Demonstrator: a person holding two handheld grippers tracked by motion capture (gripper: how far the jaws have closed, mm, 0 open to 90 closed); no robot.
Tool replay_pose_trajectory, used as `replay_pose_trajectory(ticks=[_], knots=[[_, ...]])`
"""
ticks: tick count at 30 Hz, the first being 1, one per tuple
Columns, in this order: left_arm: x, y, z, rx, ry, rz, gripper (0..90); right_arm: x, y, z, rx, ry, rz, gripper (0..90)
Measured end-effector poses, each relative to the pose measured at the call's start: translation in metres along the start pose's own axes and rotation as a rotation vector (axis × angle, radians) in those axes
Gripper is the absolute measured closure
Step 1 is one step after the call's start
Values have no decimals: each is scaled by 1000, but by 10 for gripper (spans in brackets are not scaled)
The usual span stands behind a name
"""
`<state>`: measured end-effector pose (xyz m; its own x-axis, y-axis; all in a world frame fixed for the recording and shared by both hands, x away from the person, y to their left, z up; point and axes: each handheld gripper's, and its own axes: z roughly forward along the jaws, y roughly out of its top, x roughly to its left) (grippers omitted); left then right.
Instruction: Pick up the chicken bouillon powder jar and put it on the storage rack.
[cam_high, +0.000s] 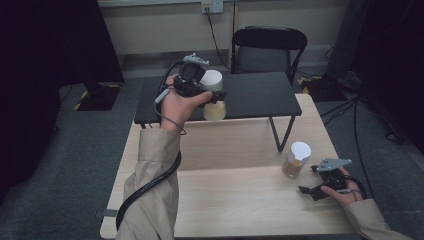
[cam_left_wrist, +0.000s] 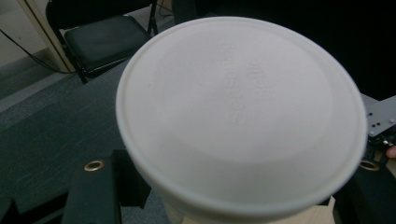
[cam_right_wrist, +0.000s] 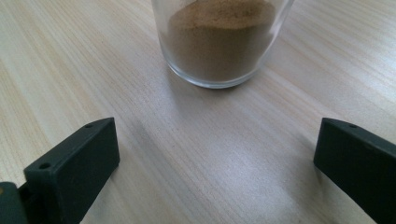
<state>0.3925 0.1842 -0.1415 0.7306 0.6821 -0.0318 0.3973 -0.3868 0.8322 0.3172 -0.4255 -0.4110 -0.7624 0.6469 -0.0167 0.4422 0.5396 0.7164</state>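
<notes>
Right hand-held gripper (cam_high: 309, 186) released, near lidded glass (cam_high: 295, 160) of brown powder; left hand-held gripper (cam_high: 216, 96) grasping lidded cup (cam_high: 214, 95).

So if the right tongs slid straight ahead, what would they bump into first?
Probably the glass jar of brown powder standing on the wooden table. The right tongs are open and point right at it, with bare tabletop between.

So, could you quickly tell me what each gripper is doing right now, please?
Left gripper: shut on the lidded jar, held in the air.
Right gripper: open, holding nothing, near the second jar.
</notes>
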Motion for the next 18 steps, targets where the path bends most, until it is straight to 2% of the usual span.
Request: replay_pose_trajectory(ticks=[8,13,18], knots=[[8,3,10,8,15,-25,344,0,0,0,0,0,0,0],[15,3,15,14,46,-46,345,0,0,0,0,0,-1,0],[19,4,19,14,56,-57,345,0,0,0,0,0,-1,0]])
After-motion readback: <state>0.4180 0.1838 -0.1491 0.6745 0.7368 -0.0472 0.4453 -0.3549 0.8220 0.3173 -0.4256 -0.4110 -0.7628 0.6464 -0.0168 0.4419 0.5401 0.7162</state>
